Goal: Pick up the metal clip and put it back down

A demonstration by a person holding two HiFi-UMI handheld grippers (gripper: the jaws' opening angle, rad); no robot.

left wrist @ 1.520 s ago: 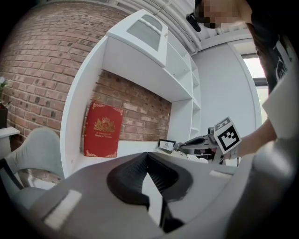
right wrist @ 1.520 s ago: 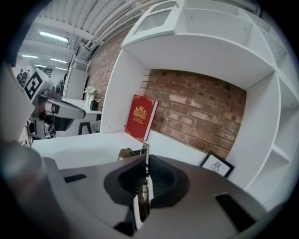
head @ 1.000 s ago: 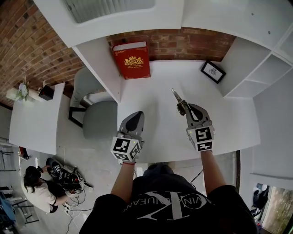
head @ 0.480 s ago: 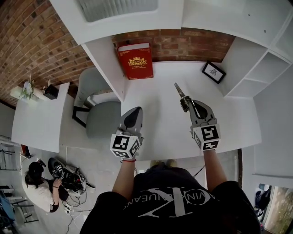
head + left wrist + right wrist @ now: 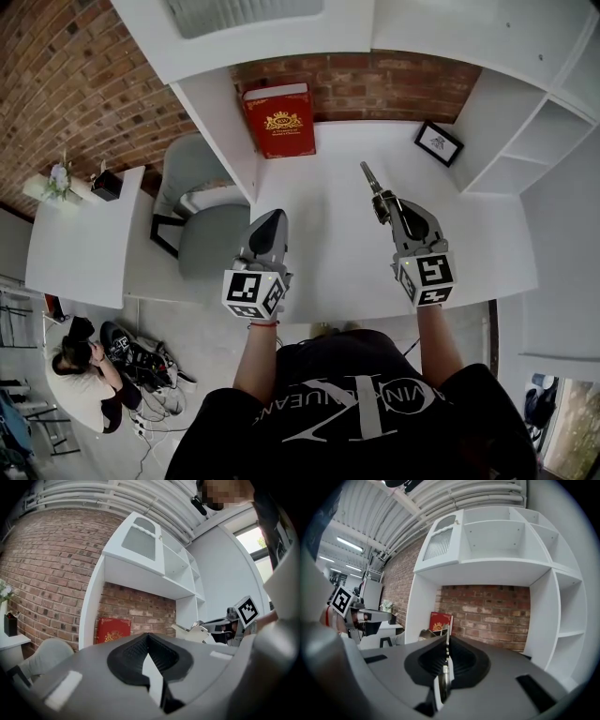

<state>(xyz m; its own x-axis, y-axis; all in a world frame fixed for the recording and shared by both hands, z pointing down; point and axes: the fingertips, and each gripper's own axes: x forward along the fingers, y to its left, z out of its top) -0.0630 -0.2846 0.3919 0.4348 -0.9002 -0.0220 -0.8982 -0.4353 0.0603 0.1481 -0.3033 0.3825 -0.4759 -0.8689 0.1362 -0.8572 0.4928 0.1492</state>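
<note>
The right gripper (image 5: 383,210) pinches the metal clip (image 5: 368,178), left gripper (image 5: 272,217) closed empty; red book (image 5: 278,120) lettering illegible.

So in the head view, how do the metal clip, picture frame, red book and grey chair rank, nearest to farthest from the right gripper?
1. metal clip, gripped by the right gripper.
2. picture frame, back right.
3. red book, back left.
4. grey chair, far left, beside the desk.
</note>
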